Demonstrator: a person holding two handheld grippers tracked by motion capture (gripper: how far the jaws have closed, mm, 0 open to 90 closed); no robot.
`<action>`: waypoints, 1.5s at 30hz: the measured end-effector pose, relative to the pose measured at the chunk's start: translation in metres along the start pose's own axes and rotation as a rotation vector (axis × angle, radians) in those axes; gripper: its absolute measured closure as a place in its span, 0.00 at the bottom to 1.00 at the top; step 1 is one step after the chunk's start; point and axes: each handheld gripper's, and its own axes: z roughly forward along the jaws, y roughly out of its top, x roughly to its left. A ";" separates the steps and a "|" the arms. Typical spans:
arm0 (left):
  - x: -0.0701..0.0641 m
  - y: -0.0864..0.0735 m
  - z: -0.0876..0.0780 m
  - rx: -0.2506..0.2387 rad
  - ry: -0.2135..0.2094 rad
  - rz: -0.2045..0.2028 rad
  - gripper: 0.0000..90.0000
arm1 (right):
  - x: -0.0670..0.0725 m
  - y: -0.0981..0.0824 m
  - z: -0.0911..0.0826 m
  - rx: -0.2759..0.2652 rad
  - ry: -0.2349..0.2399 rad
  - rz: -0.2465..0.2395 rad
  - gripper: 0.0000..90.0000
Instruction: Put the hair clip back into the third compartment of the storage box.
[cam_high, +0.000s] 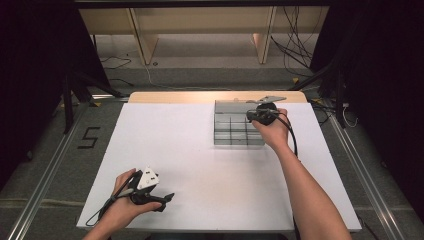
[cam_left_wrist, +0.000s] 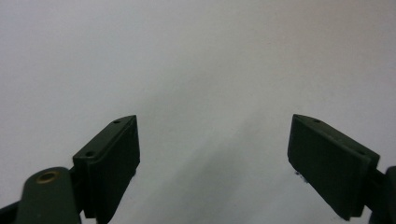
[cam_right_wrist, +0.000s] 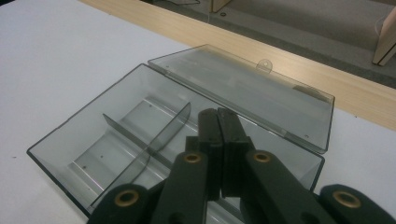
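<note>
A clear smoky plastic compartment box (cam_high: 222, 136) lies open on the white table at the back right, its lid (cam_high: 235, 106) folded back. My right gripper (cam_high: 249, 116) hovers over the box's right part, jaws pressed together with nothing between them. In the right gripper view, the shut right gripper (cam_right_wrist: 219, 115) points into the box (cam_right_wrist: 70, 135), past a thin divider (cam_right_wrist: 159, 133) and towards the lid (cam_right_wrist: 252, 88). My left gripper (cam_high: 167, 200) rests low at the table's near left, far from the box. The left gripper (cam_left_wrist: 215, 149) stands open over bare white tabletop.
The white tabletop (cam_high: 190, 160) stretches between the two hands. A wooden strip (cam_high: 170, 96) runs along the table's far edge. Beyond it are floor cables (cam_high: 295, 50) and wooden shelf legs (cam_high: 142, 45). Dark stands flank both sides.
</note>
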 end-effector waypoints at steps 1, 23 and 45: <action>0.000 0.000 0.000 0.000 0.000 0.000 0.18 | 0.000 0.000 0.001 -0.002 -0.001 0.001 1.00; 0.000 0.000 0.000 0.000 -0.001 -0.001 0.18 | -0.007 -0.001 0.008 0.011 -0.028 0.038 1.00; 0.000 0.000 0.000 0.001 -0.003 0.000 0.18 | -0.007 -0.004 0.017 0.025 -0.080 0.069 1.00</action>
